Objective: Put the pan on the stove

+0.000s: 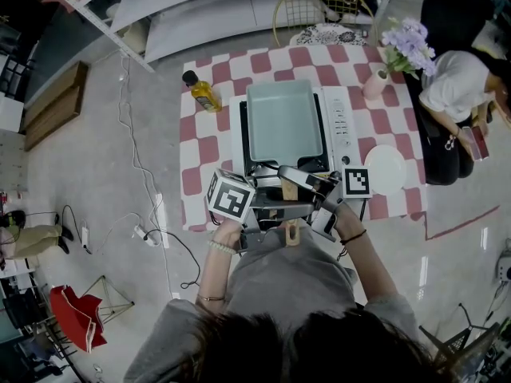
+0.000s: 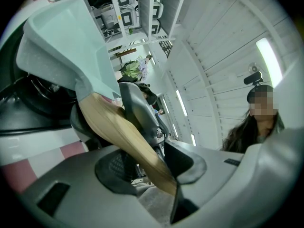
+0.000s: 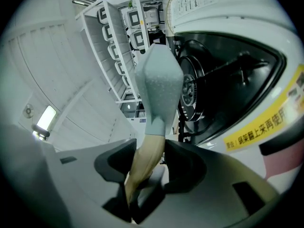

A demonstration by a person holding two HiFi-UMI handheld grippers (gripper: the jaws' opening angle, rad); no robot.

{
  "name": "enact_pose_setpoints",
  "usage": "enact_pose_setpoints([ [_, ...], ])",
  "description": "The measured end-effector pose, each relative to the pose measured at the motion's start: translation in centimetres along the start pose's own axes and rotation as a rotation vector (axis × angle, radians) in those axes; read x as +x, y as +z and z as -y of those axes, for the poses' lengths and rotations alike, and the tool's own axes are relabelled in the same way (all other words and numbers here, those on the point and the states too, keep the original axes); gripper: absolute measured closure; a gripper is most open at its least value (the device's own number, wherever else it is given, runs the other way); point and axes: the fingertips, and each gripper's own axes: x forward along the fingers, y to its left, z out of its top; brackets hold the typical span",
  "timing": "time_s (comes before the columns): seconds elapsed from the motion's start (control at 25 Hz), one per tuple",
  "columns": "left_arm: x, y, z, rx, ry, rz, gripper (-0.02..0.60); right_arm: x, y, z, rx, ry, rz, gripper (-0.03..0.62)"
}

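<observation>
pan: teal rectangular pan (image 1: 283, 122), centre of the head view, over the white stove (image 1: 339, 122) on the checked bench (image 1: 204, 146). Can't tell if it's seated on the burner or just above it.
handle: wooden handle (image 1: 289, 190) leaves the pan's lower edge. Its long axis runs down the frame, toward you.
left tool: your left tool (image 2: 152, 167) pinches the handle at its tail end.
right tool: your right tool (image 3: 149, 165) clamps the same handle, just behind the teal socket.
key relation: pan lies straight up-frame from both tools, in line with the handle. Your right tool is nearer the pan.
next, judged: lower it level, then let go.
</observation>
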Motion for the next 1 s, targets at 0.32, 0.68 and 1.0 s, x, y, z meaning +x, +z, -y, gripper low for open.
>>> enact_pose_setpoints([
  [0.32, 0.1, -0.5, -0.1, -0.003, 0.001, -0.006, 0.402, -0.2, -0.3, 0.2, -0.003, -0.001, 0.000, 0.400],
  [0.68, 0.2, -1.2, -0.6, 0.006, 0.012, -0.019, 0.402, -0.5, -0.7, 0.7, -0.017, -0.001, -0.005, 0.400],
  [1.0, 0.4, -1.9, -1.3, 0.026, 0.032, -0.036, 0.402, -0.7, -0.9, 1.2, -0.032, 0.011, -0.005, 0.401],
])
